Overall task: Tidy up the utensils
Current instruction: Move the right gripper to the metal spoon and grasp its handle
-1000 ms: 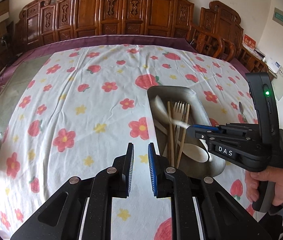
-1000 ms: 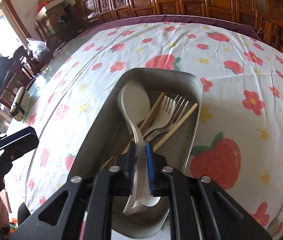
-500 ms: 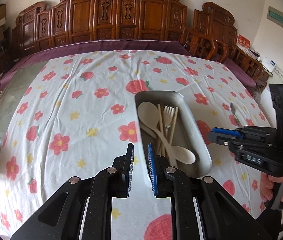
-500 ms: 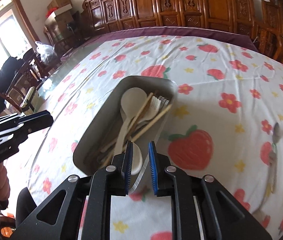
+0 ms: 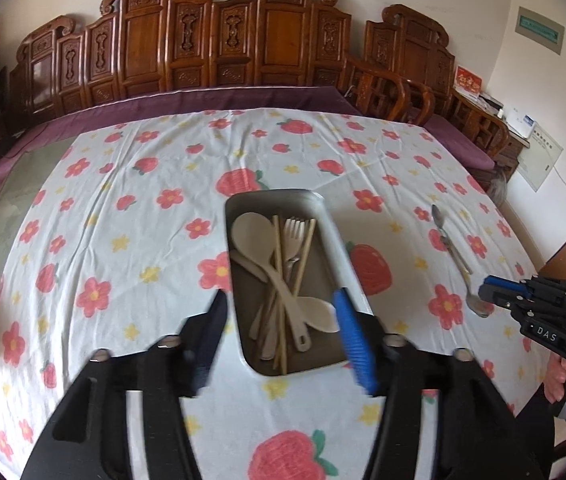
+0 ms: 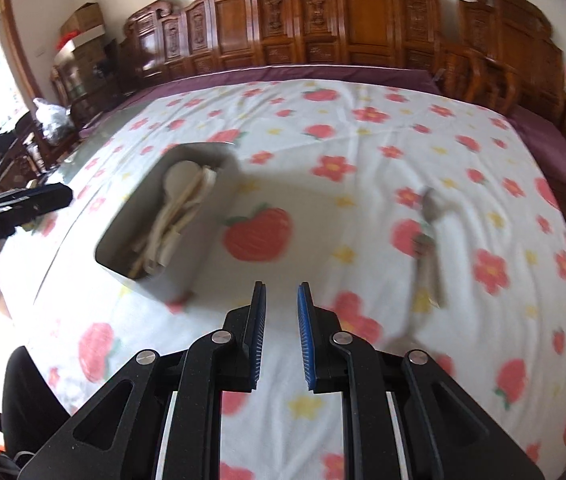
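Observation:
A metal tray (image 5: 325,216) on the flowered tablecloth holds beige spoons (image 5: 253,234), a beige fork (image 5: 295,236) and wooden chopsticks (image 5: 281,280). It also shows in the right wrist view (image 6: 211,216). Metal spoons (image 5: 453,250) lie on the cloth right of the tray, and blurred in the right wrist view (image 6: 427,240). My left gripper (image 5: 279,336) is open wide, its jaws on either side of the tray's near end. My right gripper (image 6: 281,328) is open and empty, above the cloth between tray and metal spoons; it also shows at the left wrist view's right edge (image 5: 495,294).
The tablecloth (image 5: 123,208) covers a large table with a purple underlayer. Carved wooden chairs (image 5: 219,48) line the far side and right. A bare glass strip (image 5: 23,172) runs along the table's left edge. Boxes and bags (image 6: 79,28) stand at the far left.
My right gripper let go of the beige spoon into the tray, opened, and swung right toward the metal spoons. My left gripper opened wide and moved up to the tray's near end.

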`<state>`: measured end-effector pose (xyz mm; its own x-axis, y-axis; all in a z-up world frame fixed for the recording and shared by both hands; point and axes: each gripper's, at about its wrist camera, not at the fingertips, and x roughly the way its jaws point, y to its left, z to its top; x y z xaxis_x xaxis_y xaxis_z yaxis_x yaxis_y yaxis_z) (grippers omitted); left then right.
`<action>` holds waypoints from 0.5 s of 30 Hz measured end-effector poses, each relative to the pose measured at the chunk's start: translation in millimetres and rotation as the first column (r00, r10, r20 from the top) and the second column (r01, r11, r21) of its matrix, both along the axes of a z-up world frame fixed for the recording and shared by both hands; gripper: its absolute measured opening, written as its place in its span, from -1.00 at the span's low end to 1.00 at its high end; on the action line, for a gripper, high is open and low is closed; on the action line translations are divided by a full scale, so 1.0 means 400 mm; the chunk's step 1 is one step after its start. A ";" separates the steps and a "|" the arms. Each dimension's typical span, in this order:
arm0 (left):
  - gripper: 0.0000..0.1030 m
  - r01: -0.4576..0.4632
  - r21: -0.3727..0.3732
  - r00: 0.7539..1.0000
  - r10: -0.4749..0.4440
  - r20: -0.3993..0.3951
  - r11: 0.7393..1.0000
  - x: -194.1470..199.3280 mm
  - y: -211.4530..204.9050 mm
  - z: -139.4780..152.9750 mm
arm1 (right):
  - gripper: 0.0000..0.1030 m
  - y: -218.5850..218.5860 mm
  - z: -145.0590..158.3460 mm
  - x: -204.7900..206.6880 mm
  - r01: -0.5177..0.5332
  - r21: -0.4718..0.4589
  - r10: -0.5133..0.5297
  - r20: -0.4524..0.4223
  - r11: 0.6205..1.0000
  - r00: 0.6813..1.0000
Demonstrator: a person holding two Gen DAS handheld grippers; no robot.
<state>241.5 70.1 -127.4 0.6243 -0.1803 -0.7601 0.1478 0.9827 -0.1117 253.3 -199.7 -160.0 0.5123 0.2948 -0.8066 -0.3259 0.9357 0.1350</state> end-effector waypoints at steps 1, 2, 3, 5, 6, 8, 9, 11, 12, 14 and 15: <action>0.35 0.004 0.001 1.000 -0.004 0.004 1.000 0.000 -0.011 0.000 | -0.65 -0.019 -0.003 -0.004 0.013 -0.007 -0.013 0.001 1.000 1.000; 0.46 0.005 0.005 1.000 -0.005 0.008 1.000 0.000 -0.021 0.000 | -0.65 -0.037 -0.005 -0.007 0.026 -0.012 -0.026 0.000 1.000 1.000; 0.46 0.008 0.007 1.000 -0.008 0.009 1.000 0.001 -0.029 0.001 | -0.65 -0.063 -0.009 -0.009 0.044 -0.013 -0.044 -0.003 0.999 0.999; 0.47 0.023 0.002 1.000 -0.023 0.003 1.000 0.006 -0.051 -0.003 | -0.65 -0.096 -0.014 -0.003 0.067 -0.019 -0.067 -0.005 0.998 0.998; 0.47 0.028 0.002 1.000 -0.028 -0.001 1.000 0.007 -0.062 -0.004 | -0.65 -0.115 -0.018 0.001 0.080 -0.024 -0.080 -0.004 0.997 0.997; 0.48 0.041 0.007 0.999 -0.041 -0.003 0.999 0.008 -0.083 -0.007 | -0.65 -0.135 -0.024 0.009 0.091 -0.034 -0.092 0.000 0.995 0.996; 0.48 0.045 0.009 0.999 -0.045 -0.004 0.999 0.008 -0.091 -0.007 | -0.65 -0.144 -0.028 0.015 0.096 -0.038 -0.096 0.002 0.995 0.995; 0.49 0.058 0.011 0.998 -0.057 -0.009 0.998 0.010 -0.116 -0.011 | -0.65 -0.160 -0.038 0.029 0.103 -0.048 -0.103 0.002 0.994 0.995; 0.49 0.064 0.013 0.998 -0.064 -0.011 0.998 0.011 -0.129 -0.013 | -0.65 -0.167 -0.044 0.037 0.104 -0.056 -0.104 0.001 0.993 0.995; 0.49 0.074 0.020 0.997 -0.074 -0.017 0.997 0.013 -0.150 -0.019 | -0.65 -0.182 -0.059 0.059 0.103 -0.073 -0.103 -0.002 0.992 0.995; 0.49 0.078 0.022 0.997 -0.078 -0.019 0.997 0.015 -0.157 -0.022 | -0.65 -0.188 -0.066 0.068 0.101 -0.081 -0.101 -0.006 0.992 0.995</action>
